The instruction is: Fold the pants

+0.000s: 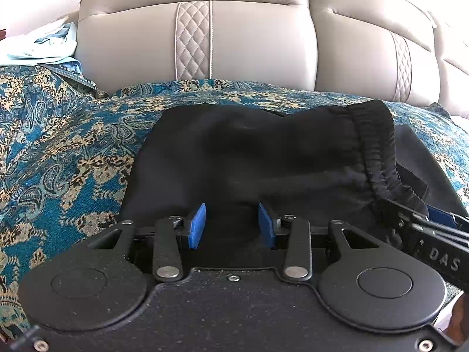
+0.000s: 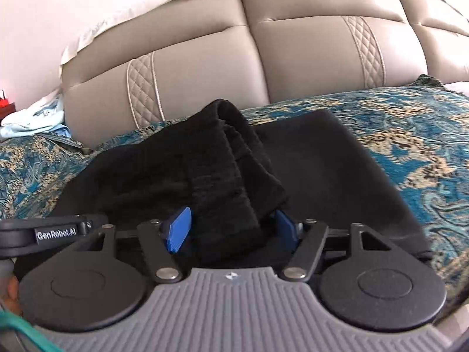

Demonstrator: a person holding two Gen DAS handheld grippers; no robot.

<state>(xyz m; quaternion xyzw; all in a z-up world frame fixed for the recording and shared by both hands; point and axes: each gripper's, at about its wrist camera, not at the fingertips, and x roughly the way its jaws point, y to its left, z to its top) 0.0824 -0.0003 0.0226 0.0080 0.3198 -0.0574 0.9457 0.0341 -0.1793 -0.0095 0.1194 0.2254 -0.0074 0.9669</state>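
Black pants [image 1: 234,152] lay part-folded on the paisley bedspread [image 1: 58,146], near the padded headboard [image 1: 249,44]. Left gripper [image 1: 231,224] jaws clamped on pants fabric; right gripper [image 2: 231,230] jaws apart w/ waistband [image 2: 234,146] between.

Black pants [image 1: 234,152] lie on the sofa's teal paisley cover [image 1: 58,152], pale clothes [image 1: 47,44] beside.

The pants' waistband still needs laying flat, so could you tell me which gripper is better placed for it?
Probably the right gripper: the waistband runs straight between its fingers. The left gripper sits over plain cloth of the pants, beside the waistband.
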